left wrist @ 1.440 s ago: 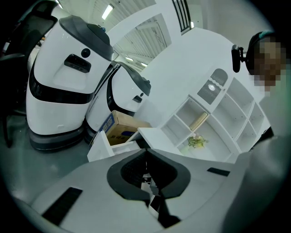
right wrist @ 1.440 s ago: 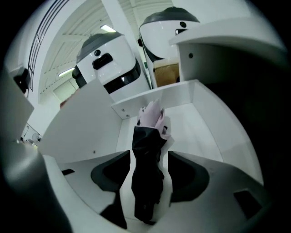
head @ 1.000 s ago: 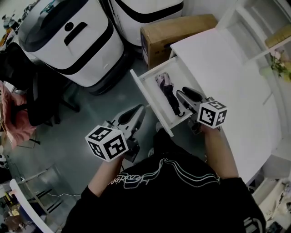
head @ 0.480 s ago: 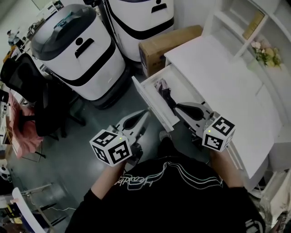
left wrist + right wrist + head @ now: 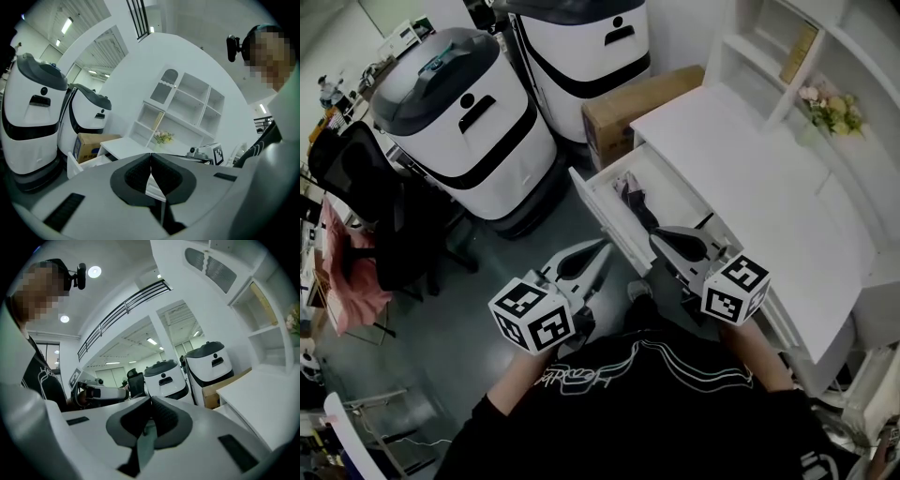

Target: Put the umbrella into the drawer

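Observation:
The white drawer [image 5: 598,208] stands pulled out from the desk. Inside it lies the dark folded umbrella [image 5: 634,196], its near end hidden behind my right gripper. My right gripper [image 5: 658,235] hangs shut and empty above the drawer's near end, clear of the umbrella. My left gripper [image 5: 601,249] is shut too, holding nothing, over the floor just left of the drawer front. In the left gripper view the jaws of my left gripper [image 5: 150,155] meet, with the drawer [image 5: 74,162] low at the left. My right gripper [image 5: 150,400] shows its jaws closed together in the right gripper view.
Two large white robots [image 5: 467,124] [image 5: 581,45] stand beyond the drawer, with a cardboard box [image 5: 636,97] beside them. The white desk [image 5: 750,178] runs along the right below a shelf unit with flowers [image 5: 828,107]. A black chair [image 5: 370,192] stands at the left.
Both grippers have risen and drawn back toward the person. The right gripper has left the drawer with its jaws closed and empty. The umbrella stays in the drawer.

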The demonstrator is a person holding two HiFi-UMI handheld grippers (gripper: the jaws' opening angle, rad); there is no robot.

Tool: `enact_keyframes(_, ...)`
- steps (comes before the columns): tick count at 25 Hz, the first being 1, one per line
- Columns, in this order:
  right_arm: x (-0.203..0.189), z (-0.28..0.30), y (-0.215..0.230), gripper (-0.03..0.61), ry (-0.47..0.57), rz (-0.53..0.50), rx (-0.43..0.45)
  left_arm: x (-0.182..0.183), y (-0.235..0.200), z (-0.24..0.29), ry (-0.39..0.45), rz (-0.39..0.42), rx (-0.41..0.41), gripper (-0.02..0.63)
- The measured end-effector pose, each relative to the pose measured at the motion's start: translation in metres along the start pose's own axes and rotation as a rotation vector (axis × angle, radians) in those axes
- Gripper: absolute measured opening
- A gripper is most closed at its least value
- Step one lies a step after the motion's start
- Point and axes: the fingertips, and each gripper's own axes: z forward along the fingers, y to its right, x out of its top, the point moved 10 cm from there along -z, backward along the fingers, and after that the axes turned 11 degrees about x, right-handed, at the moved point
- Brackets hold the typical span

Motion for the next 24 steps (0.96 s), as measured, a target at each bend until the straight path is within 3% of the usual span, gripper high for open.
enact_keyframes(24, -0.007, -0.023, -0.005, 0.044, 0.021, 0.029, -0.056, 0.000, 0.011, -0.001, 0.011, 0.007, -0.003, 0.020)
